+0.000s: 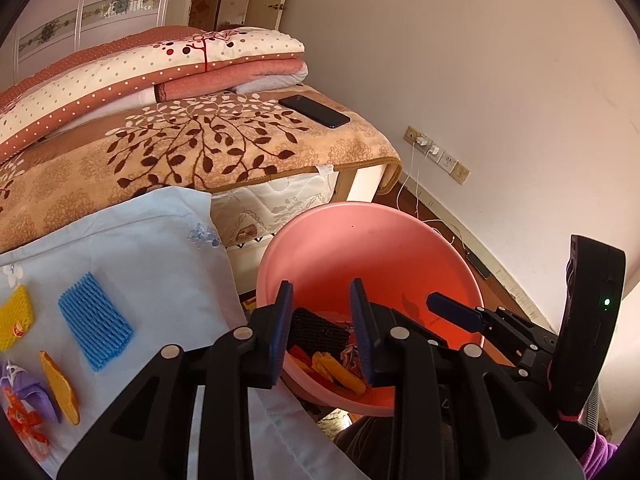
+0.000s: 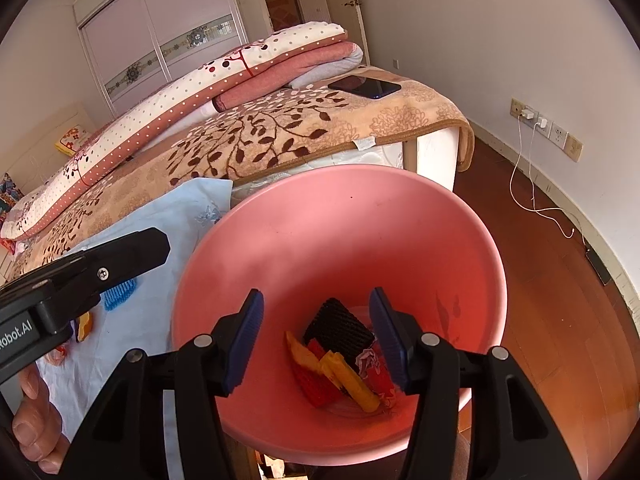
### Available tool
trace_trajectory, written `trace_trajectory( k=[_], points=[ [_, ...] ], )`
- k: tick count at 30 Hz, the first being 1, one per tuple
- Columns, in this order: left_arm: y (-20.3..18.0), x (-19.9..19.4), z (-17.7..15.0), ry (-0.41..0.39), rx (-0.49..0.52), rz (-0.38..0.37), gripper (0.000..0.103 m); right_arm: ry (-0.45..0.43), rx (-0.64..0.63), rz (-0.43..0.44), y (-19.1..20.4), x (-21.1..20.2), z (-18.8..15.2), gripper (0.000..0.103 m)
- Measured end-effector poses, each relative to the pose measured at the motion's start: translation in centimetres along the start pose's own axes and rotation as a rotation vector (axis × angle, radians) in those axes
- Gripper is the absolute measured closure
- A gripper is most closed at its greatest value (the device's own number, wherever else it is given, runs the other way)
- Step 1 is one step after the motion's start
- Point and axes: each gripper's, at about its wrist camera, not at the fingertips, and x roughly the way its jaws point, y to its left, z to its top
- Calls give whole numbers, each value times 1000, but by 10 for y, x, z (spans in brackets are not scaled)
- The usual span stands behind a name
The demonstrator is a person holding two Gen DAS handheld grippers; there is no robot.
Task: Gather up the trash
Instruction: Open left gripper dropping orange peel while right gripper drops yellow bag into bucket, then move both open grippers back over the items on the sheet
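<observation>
Spanning the background in both views: one bed (image 1: 224,148) carrying a stack of folded quilts (image 1: 160,64) and one dark phone (image 1: 314,111) near its far corner. Draping over the bed's near edge: one pale blue cloth (image 1: 132,248). Standing just beside that edge: one pink basin (image 2: 320,216), holding one black foam net (image 2: 340,328) plus red and yellow scraps (image 2: 336,376).

Hovering above the basin with jaws parted and empty: left gripper (image 1: 322,332), right gripper (image 2: 316,340).

Showing in the left wrist view only, lying on the cloth: one blue foam net (image 1: 94,326), one yellow foam net (image 1: 14,318), one orange peel (image 1: 60,388), one purple wrapper (image 1: 28,392).

Showing in the right wrist view only: a person's hand (image 2: 36,424) at the left edge.
</observation>
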Motion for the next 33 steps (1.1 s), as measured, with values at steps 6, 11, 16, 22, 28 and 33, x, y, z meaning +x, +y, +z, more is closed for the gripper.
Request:
trace_trajectory(
  k=[6, 11, 16, 22, 28, 33],
  points=[
    [9, -22, 0, -39, -6, 31, 73, -70, -39, -24, 21, -17, 2, 43],
    [21, -40, -3, -65, -17, 62, 74, -113, -95, -35, 46, -29, 2, 40],
    [39, -59, -10, -89, -45, 90, 74, -120, -121, -21, 68, -34, 1, 39],
    [61, -83, -21, -112, -78, 129, 74, -120, -153, -17, 92, -40, -1, 39],
    [86, -110, -33, -137, -112, 178, 74, -130, -192, -12, 119, -45, -3, 39],
    [109, -132, -43, -153, -138, 224, 74, -132, -224, -8, 141, -47, -8, 39]
  ],
)
